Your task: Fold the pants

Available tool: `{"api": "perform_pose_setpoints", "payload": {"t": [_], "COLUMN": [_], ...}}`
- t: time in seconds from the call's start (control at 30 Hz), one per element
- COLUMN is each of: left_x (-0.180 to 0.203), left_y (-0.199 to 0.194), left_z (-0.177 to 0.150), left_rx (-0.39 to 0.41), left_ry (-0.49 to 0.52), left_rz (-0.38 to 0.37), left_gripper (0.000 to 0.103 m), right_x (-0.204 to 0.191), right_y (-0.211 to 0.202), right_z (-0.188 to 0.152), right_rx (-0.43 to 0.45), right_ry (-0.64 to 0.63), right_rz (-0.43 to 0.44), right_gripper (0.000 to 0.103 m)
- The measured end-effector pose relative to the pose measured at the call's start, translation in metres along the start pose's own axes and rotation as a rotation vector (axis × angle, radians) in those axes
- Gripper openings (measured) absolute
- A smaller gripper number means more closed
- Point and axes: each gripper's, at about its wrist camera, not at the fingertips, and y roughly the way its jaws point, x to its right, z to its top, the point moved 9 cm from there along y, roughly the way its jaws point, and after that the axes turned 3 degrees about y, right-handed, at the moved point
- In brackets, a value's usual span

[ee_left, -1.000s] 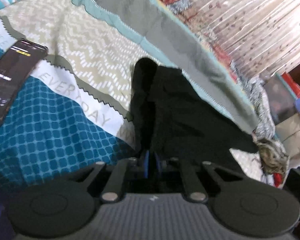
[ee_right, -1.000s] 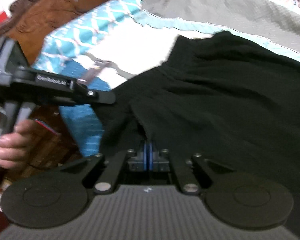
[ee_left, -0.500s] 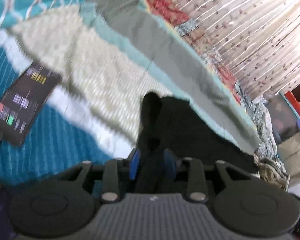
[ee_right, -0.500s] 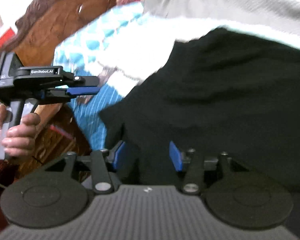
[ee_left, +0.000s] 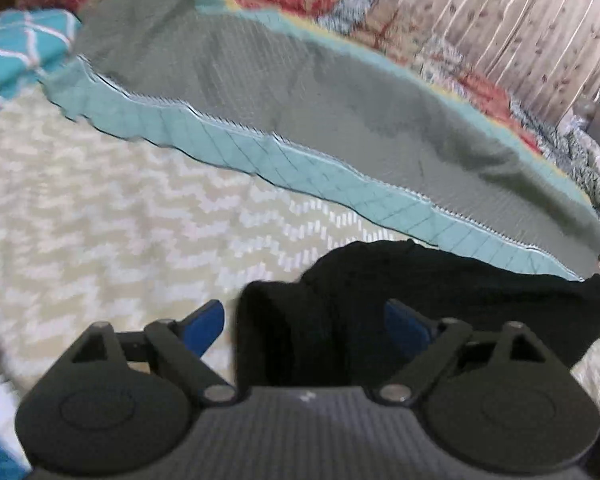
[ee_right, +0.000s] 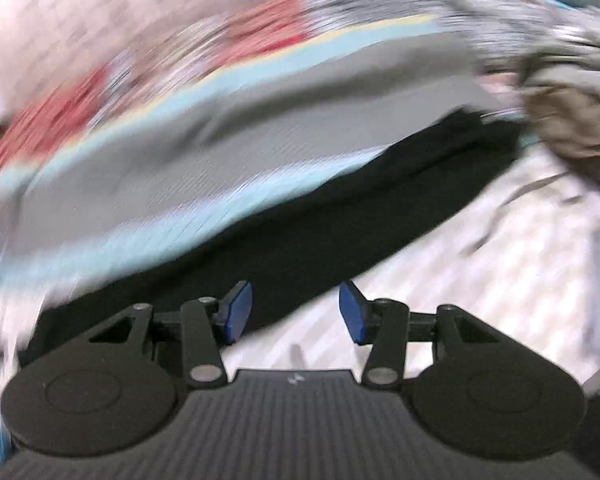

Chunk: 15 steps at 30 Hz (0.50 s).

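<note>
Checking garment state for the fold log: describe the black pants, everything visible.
The black pants are plain, matte, soft cloth, lying as a long narrow band on the bedspread, their far edge along its teal strip. One bunched end rises between the pads of the left tool, whose jaws are opening. In the blurred right view the band's near edge passes between the open right tool pads, which don't press it.

Dim, fisheye-warped; right view motion-blurred
</note>
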Motion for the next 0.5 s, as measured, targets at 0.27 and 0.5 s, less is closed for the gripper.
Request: {"api": "perform_pose_setpoints", "payload": {"t": [0.27, 0.5], "left_x": [0.011, 0.008], "left_y": [0.046, 0.042], "left_z": [-0.008, -0.009], "left_rx": [0.008, 0.065], "left_ry": [0.030, 0.062], "left_rz": [0.053, 0.091], "left_gripper": [0.072, 0.056], "right_x": [0.054, 0.100], "right_y": [0.101, 0.199], "right_z": [0.127, 0.142], "right_rx": [0.074, 0.010], "right_ry": [0.132, 0.145], "right_rz": [-0.235, -0.425], "right_gripper": [0.051, 0.052]}}
